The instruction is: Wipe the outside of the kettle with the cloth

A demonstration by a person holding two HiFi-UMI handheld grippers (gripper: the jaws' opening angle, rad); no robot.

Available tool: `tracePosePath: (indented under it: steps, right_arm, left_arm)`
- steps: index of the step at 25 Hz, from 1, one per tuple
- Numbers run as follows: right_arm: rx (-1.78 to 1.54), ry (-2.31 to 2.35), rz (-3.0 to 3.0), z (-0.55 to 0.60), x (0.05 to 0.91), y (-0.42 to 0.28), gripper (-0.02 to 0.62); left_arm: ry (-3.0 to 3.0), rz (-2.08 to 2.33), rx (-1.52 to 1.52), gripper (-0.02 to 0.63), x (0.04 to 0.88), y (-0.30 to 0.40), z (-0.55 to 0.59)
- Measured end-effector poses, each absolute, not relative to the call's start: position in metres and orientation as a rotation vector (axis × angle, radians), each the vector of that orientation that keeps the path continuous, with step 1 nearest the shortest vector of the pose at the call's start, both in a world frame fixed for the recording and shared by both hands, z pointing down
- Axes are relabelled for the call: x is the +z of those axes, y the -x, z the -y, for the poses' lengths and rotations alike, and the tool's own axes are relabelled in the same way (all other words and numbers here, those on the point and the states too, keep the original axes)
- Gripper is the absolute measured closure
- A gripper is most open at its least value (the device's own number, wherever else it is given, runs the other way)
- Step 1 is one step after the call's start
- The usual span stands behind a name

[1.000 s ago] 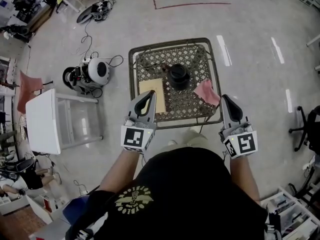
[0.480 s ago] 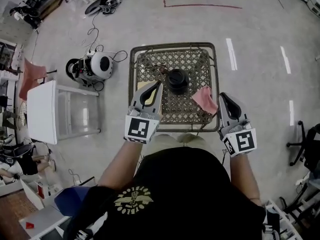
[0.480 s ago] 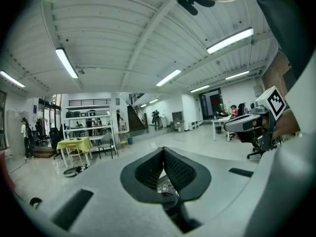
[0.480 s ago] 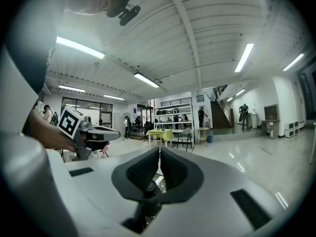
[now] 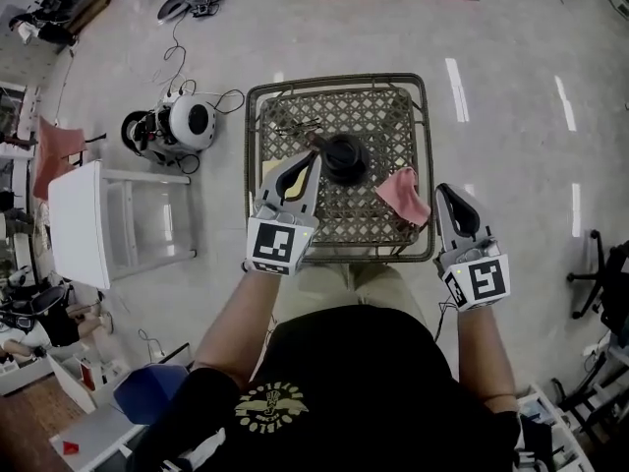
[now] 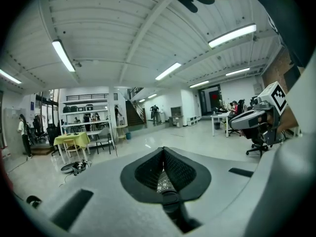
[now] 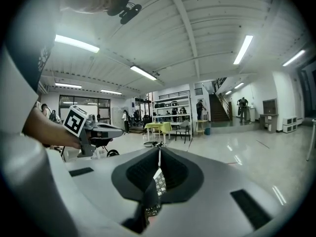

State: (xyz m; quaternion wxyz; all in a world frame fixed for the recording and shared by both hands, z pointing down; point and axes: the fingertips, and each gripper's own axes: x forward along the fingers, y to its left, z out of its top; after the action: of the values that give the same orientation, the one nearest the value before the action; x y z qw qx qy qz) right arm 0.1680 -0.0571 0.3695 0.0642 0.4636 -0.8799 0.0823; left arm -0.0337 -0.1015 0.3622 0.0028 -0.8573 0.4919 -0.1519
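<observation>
A black kettle [image 5: 346, 155] stands upright near the middle of a metal lattice table [image 5: 334, 82]. A pink cloth [image 5: 401, 193] lies crumpled on the table to the kettle's right. My left gripper [image 5: 314, 155] is shut and empty, its tips just left of the kettle's base; in its own view the jaws [image 6: 163, 149] meet at the tip. My right gripper [image 5: 441, 189] is shut too, right beside the cloth's right edge; whether it touches the cloth I cannot tell. In the right gripper view its jaws [image 7: 159, 148] are closed, with a bit of pink far below the gap.
A white stool [image 5: 88, 229] stands left of the table. A round white machine with loose cables [image 5: 182, 124] sits on the floor behind it. An office chair [image 5: 609, 259] is at the far right. My body stands against the table's near edge.
Both grippers have moved forward over the table. The left one has come up beside the kettle. The right one has slid along the cloth's edge. Kettle and cloth have stayed put.
</observation>
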Motion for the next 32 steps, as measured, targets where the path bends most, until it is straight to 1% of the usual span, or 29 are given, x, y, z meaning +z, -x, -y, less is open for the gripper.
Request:
tracePosePath:
  steps: [6,12,17,22,27,32]
  right_arm:
    - [0.253,-1.461,2.58,0.075,0.393,-0.163,0.582]
    - [0.261,-1.478,2.529,0.088,0.419,-0.144,0.581]
    - [0.285,-1.454,2.487,0.085,0.442,-0.126,0.581]
    - [0.462,-1.472,2.497,0.091,0.464,-0.121,0.582]
    - [0.472,-1.489,2.442,0.095,0.483,-0.124,0.581]
    - [0.542,-1.449,2.37,0.096,0.526,-0.133,0.581]
  left_arm:
    - [2.767,-1.501,-0.476,0.601,0.403,0.034,0.133]
    - [2.833,-1.435,-0.484,0.6,0.445,0.03,0.155]
    - [2.866,-1.372,-0.547,0.601,0.475,0.03,0.17]
    - [2.917,-1.306,-0.59,0.601,0.506,0.026,0.177]
    - [2.939,-1.262,-0.638,0.6,0.525,0.019,0.175]
    - [2.904,-1.211,-0.664,0.601,0.528,0.015,0.173]
